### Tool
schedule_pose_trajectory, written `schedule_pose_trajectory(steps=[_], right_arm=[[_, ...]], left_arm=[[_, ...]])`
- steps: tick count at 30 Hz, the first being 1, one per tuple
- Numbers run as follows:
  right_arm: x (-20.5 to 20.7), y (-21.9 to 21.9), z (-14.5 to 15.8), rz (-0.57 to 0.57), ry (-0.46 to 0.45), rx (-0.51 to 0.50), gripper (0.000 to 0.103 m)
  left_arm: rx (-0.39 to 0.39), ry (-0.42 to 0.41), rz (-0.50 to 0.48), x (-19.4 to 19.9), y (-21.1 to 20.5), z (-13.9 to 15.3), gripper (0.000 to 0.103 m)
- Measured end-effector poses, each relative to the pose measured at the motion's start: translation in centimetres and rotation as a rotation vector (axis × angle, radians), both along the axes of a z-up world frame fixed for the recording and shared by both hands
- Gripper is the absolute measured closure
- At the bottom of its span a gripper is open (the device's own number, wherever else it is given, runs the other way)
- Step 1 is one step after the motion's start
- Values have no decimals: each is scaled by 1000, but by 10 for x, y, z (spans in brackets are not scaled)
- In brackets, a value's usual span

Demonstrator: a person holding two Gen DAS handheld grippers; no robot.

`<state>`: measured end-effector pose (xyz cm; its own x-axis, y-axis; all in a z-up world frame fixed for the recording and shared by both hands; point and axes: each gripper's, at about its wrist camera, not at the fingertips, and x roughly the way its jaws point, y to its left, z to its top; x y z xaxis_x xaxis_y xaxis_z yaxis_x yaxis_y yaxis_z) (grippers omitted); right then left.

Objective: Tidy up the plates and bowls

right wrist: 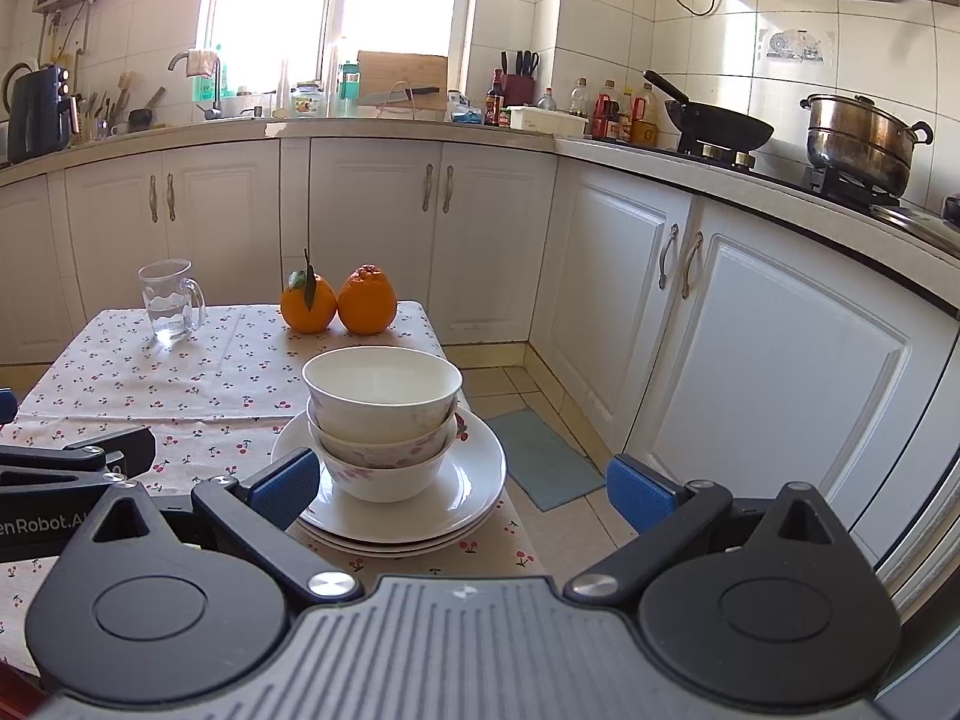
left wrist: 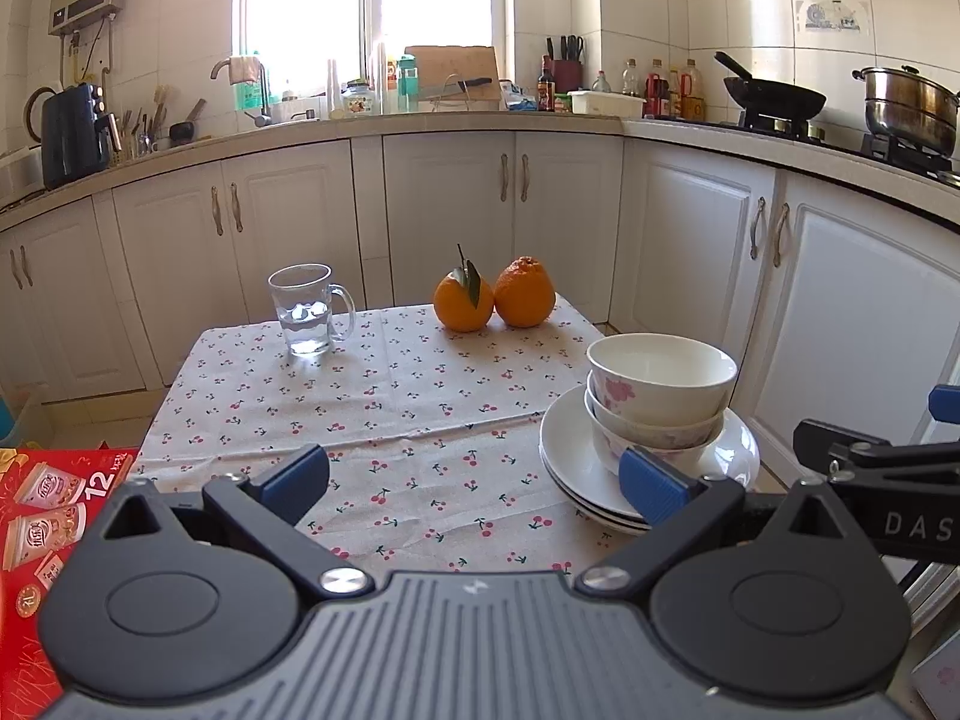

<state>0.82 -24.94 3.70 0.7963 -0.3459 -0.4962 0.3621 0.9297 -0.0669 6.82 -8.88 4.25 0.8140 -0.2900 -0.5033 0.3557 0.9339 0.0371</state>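
Three white bowls with pink flowers [left wrist: 660, 402] [right wrist: 381, 414] are nested upright on a stack of white plates [left wrist: 570, 456] [right wrist: 474, 480] at the table's near right corner. My left gripper [left wrist: 474, 483] is open and empty over the cherry-print tablecloth [left wrist: 360, 408], left of the stack; its right finger [left wrist: 651, 483] overlaps the plates' near rim. My right gripper [right wrist: 462, 489] is open and empty, just short of the stack, its left finger [right wrist: 285, 480] by the plates' left rim. Each gripper's arm shows at the edge of the other's view.
A glass mug with water [left wrist: 306, 312] [right wrist: 168, 303] and two oranges [left wrist: 492, 297] [right wrist: 339, 300] stand at the table's far side. White cabinets [right wrist: 750, 330] run behind and to the right. A red box [left wrist: 48, 498] lies left of the table. A green mat [right wrist: 540, 459] lies on the floor.
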Motion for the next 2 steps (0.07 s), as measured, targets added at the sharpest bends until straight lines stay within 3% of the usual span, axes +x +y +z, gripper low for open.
schedule_pose_trajectory(steps=[2], right_arm=[[0, 0, -1, 0, 2, 0, 0]], left_arm=[[1, 0, 0, 0, 0, 0, 1]])
